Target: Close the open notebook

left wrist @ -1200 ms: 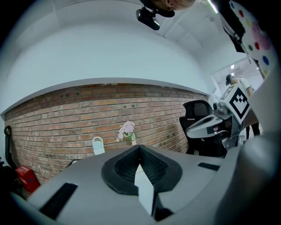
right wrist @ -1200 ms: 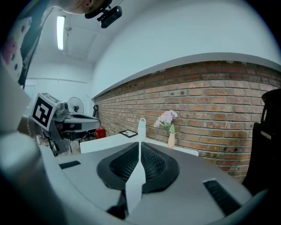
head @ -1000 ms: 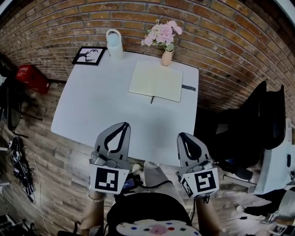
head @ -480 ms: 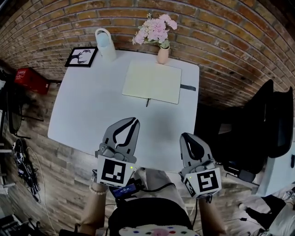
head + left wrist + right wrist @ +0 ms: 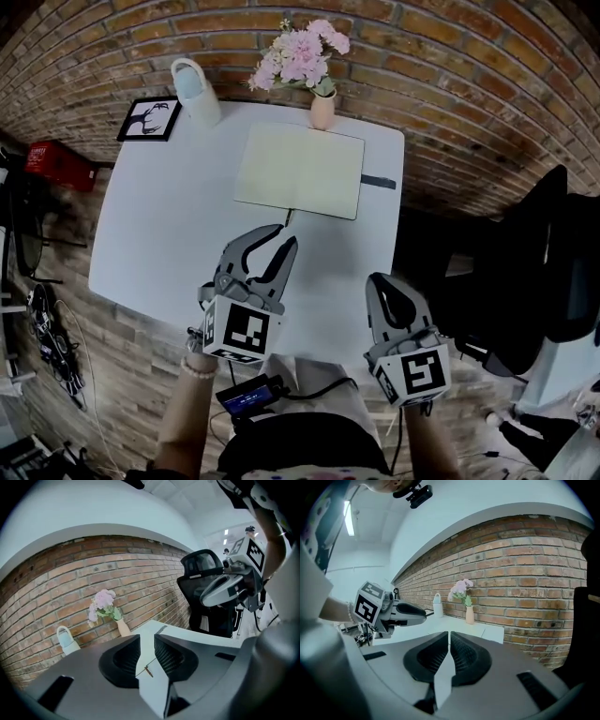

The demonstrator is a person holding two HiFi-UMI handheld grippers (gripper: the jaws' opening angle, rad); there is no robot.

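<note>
As the open cream-paged notebook (image 5: 298,171) lies flat at the far side of the white table (image 5: 169,225), my left gripper (image 5: 284,234), jaws just opened and empty, should approach its edge low, while my right gripper (image 5: 375,279) is pressed together, empty.

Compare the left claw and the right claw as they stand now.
The left claw has its jaws apart, having just been opening, with nothing between them. The right claw has its jaws together and is also empty. The left claw reaches further out over the table toward the open notebook, while the right claw hangs back by the table's near right corner. Shared: both point toward the notebook, and neither touches it.
</note>
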